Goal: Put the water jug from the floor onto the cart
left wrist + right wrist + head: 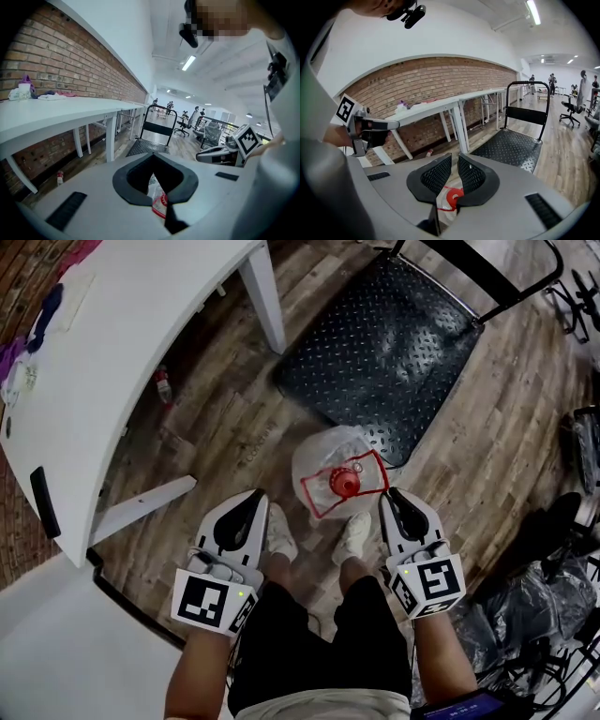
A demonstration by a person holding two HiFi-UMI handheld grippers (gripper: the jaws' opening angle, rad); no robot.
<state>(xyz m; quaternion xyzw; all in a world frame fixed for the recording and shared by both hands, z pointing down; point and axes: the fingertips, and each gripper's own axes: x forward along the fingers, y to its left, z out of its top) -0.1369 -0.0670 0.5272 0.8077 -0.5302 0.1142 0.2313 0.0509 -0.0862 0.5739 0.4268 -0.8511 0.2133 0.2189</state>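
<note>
A wood-plank floor (pixel 234 427) fills the head view. A long white tabletop (pixel 141 334) runs down the left side, with a few bits of cloth at its far end. At the upper right stands the cart (pixel 375 343), a black platform cart with a diamond-plate deck and a black tube handle at its far end; the deck is bare. The person stands at the bottom of the view in black shorts, pale shoes (pixel 281 532) pointing toward the cart. Black plastic bags (pixel 530 606) lie to the right of the person.

The water jug (pixel 323 460), clear with a red carrying handle (pixel 371 468), stands upright on the floor just ahead of the shoes, at the near corner of the cart's deck. Whether it touches the deck cannot be told.

The left claw (pixel 256 495) hangs just left of the jug and apart from it. Its tips are together and nothing is caught between them. The right claw (pixel 389 495) hangs just right of the jug, near the red handle. Its meshed pads stand a narrow slit apart and grip nothing.

The jug's red cap (pixel 347 486) faces up. A small red-topped bottle (pixel 163 385) lies on the floor under the tabletop.
</note>
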